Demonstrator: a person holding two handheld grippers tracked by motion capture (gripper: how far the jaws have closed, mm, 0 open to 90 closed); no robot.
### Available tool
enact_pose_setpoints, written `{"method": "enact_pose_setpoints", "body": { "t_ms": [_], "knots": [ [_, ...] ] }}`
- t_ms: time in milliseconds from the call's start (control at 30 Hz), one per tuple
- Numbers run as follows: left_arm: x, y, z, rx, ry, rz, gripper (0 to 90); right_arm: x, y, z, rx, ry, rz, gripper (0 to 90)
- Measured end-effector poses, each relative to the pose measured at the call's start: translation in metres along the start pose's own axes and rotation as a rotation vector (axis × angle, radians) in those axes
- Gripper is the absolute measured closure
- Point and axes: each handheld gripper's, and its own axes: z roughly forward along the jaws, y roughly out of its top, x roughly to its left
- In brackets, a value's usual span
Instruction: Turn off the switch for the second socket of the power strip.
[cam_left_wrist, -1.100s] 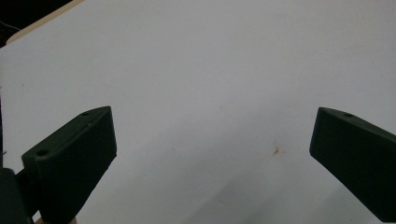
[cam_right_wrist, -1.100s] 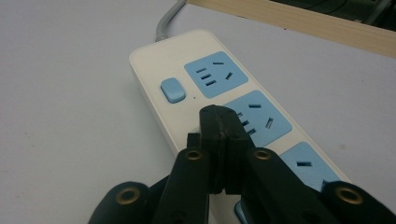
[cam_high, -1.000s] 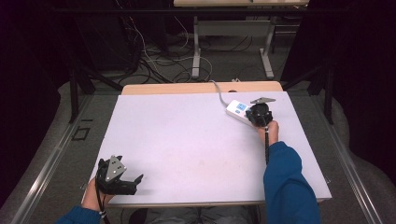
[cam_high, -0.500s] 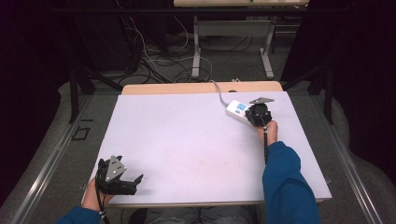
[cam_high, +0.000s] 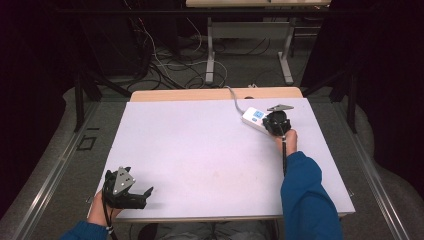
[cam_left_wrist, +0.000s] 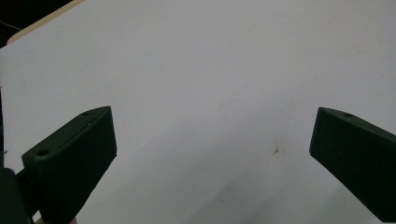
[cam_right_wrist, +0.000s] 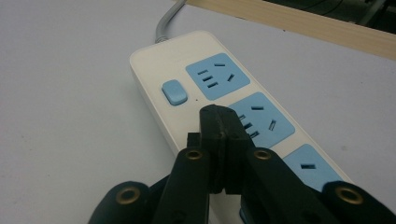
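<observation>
A white power strip (cam_high: 254, 120) lay on the white table (cam_high: 200, 150) near its far right corner, its grey cable (cam_high: 234, 96) running off over the far edge.

The right gripper (cam_high: 275, 123) was held over the near end of that strip, reached there by a forearm in a blue sleeve (cam_high: 305, 195) stretched straight forward from the near edge of the table; the hand (cam_high: 288, 138) gripped the tool from behind. In the right gripper view its jaws were pressed fully together with nothing between them, and their joined tip (cam_right_wrist: 223, 135) sat over the strip's middle blue socket (cam_right_wrist: 261, 121), just short of the blue switch (cam_right_wrist: 173, 92). Whether the tip touched the strip could not be told.

The left gripper (cam_high: 134, 192) rested far from the strip, at the table's near left corner, the left hand (cam_high: 102, 212) wrapped under it at the table edge and the jaws pointing right along that near edge. In the left gripper view its jaws stood wide apart over bare table (cam_left_wrist: 224, 84), holding nothing.
</observation>
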Motion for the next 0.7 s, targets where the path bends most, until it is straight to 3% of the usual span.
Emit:
{"method": "enact_pose_setpoints", "body": {
  "t_ms": [700],
  "knots": [
    [-0.0002,0.0001,-0.0002,0.003,-0.002,0.001,0.6,-0.0001,-0.0002,0.0006,-0.002,0.000,0.007,90.0]
  ]
}}
